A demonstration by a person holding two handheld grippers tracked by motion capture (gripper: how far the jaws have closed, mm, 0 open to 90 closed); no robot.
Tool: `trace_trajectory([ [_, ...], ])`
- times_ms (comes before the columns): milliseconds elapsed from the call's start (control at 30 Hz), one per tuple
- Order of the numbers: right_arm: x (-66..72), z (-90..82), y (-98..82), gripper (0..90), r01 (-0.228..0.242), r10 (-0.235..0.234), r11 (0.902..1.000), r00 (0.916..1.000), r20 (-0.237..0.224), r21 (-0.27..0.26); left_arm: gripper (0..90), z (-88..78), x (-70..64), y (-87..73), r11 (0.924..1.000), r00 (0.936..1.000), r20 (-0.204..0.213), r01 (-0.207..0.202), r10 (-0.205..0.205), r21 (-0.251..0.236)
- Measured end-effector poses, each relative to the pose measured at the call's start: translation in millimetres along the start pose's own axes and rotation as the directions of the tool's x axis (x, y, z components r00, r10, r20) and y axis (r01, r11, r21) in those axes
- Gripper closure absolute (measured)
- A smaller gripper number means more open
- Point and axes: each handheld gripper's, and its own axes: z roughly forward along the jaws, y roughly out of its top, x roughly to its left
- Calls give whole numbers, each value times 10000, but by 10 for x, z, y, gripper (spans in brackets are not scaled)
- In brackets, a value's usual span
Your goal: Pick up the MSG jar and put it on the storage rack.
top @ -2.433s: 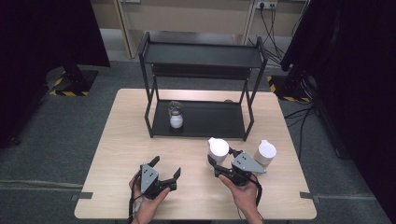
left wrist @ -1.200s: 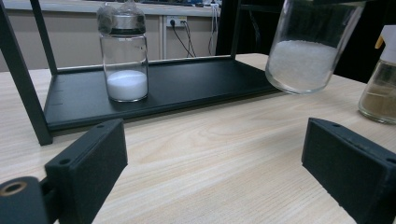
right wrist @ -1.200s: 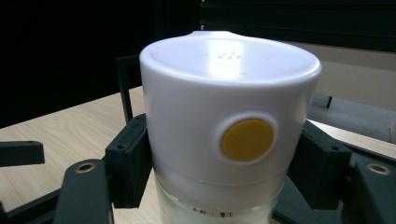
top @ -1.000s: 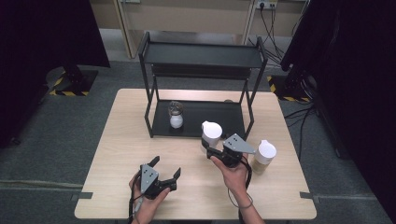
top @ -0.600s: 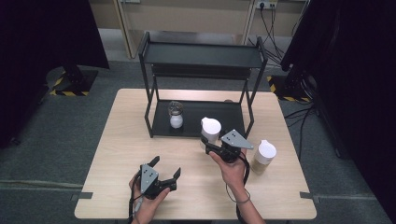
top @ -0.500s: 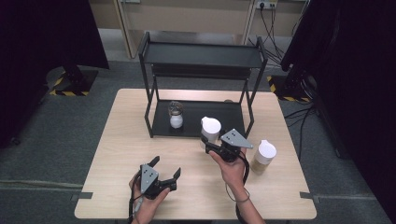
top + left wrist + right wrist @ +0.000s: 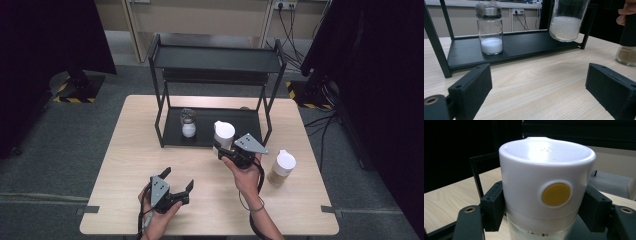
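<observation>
While the right gripper (image 7: 226,149) carries a white-capped jar (image 7: 224,135) toward the black rack (image 7: 215,60), the high view puts that jar at the front edge of the bottom shelf, right of a small jar (image 7: 188,123) already standing there. The jaws are clamped on the jar just under its cap, likely so it stays upright on the way in. The left gripper (image 7: 178,181) rests low over the table (image 7: 130,150) near the person's edge, jaws spread and holding nothing; it looks parked out of the way. A third jar with a white cap (image 7: 282,167) stands on the table to the right, apart from the rack, probably next in line.

Left gripper view: both black pads sit wide apart over bare wood. Small jar (image 7: 489,30) upright on the shelf, white powder at its bottom. The carried jar (image 7: 568,21) hangs just above the shelf's right part, not set down.

Right gripper view: white cap (image 7: 546,185) with a yellow dot facing the camera, pads pressed on either side, glass below. Rack frame sits dark behind it.
</observation>
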Motion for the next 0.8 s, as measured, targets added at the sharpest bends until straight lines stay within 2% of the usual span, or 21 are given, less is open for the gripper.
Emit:
trace_trajectory([
  [800,-103,198,10,309,-277,273,9995,9991,321,119,61,0,-1,0,10000,10000,4,-18,18,4],
])
